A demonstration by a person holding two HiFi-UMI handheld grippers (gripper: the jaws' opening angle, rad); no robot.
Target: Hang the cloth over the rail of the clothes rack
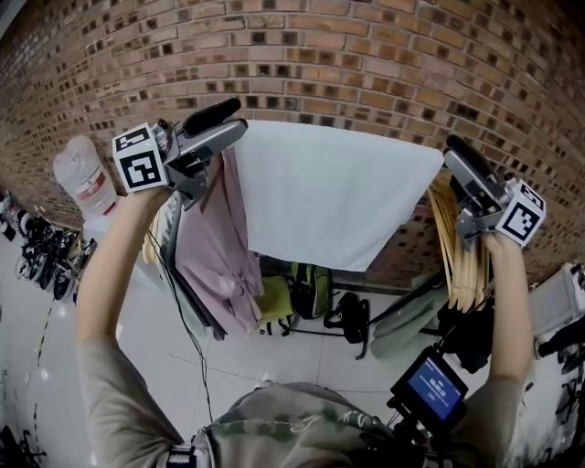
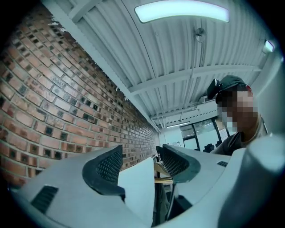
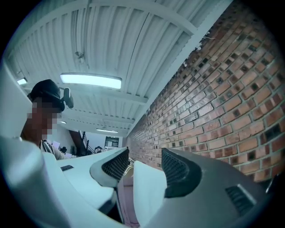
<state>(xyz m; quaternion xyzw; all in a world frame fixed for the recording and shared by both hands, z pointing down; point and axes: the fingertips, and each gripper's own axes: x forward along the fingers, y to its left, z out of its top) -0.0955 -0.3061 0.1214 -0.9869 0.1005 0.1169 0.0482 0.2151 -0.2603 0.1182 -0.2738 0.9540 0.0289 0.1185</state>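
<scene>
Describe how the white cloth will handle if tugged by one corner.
Probably floppy: the white cloth sags and folds where it hangs. Likely light, being thin and flat. It may slip sideways, as nothing clamps it.

I read even indoor light, fairly bright, cool bluish cast. Source overhead: long ceiling light (image 2: 181,11) blown out white in left gripper view, similar panel glowing in right gripper view. Cloth (image 1: 334,192) brightest patch in head view, little detail in it. Floor (image 1: 55,366) glossy, small glints. Heavy fisheye: brick wall (image 1: 366,55) bows, gripper views vignette black at corners. Centre sharp, edges softer.
</scene>
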